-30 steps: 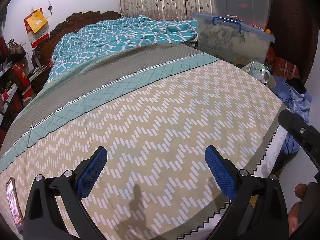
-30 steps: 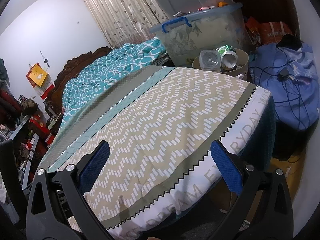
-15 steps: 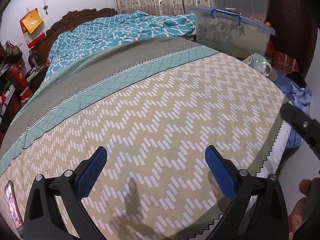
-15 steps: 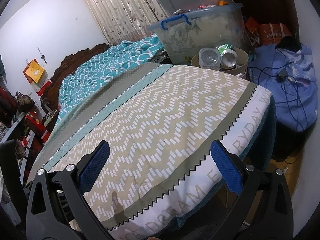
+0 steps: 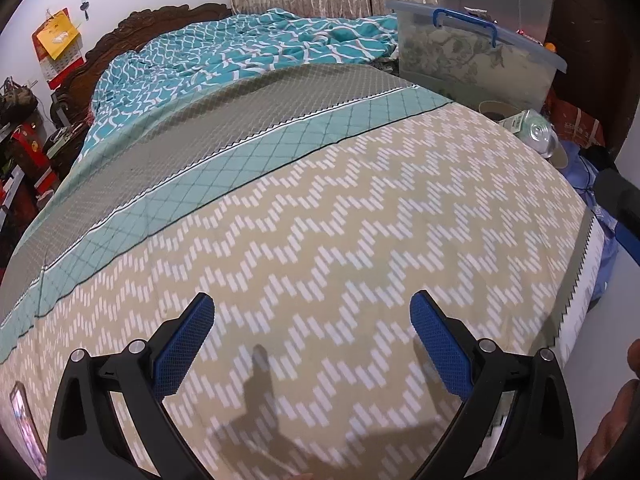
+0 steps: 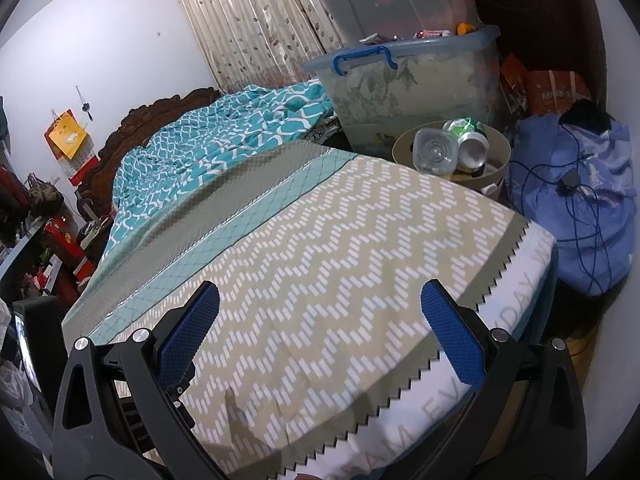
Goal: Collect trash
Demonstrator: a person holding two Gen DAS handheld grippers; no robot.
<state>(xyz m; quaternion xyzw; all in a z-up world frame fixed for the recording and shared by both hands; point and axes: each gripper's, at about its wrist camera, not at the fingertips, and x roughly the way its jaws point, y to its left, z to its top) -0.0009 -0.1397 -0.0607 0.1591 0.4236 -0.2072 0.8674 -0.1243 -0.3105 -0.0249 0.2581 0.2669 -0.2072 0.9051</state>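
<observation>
Both tools are empty with jaws spread wide: the left gripper (image 5: 312, 340) hangs over the bed (image 5: 340, 220), the right gripper (image 6: 320, 320) over its corner. The trash, a bottle (image 6: 435, 153) and a can (image 6: 474, 152), already lies in the bin (image 6: 496, 176) beside the bed, probably because collecting is nearly finished.

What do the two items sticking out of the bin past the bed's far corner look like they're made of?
The square bottle looks like clear plastic: see-through walls and moulded rings on its base. The can beside it looks like thin metal, probably aluminium: a shiny silver concave end, green printed body, apparently dented. Both rest in the tan bin, likely matte plastic, though that is less certain.
</observation>
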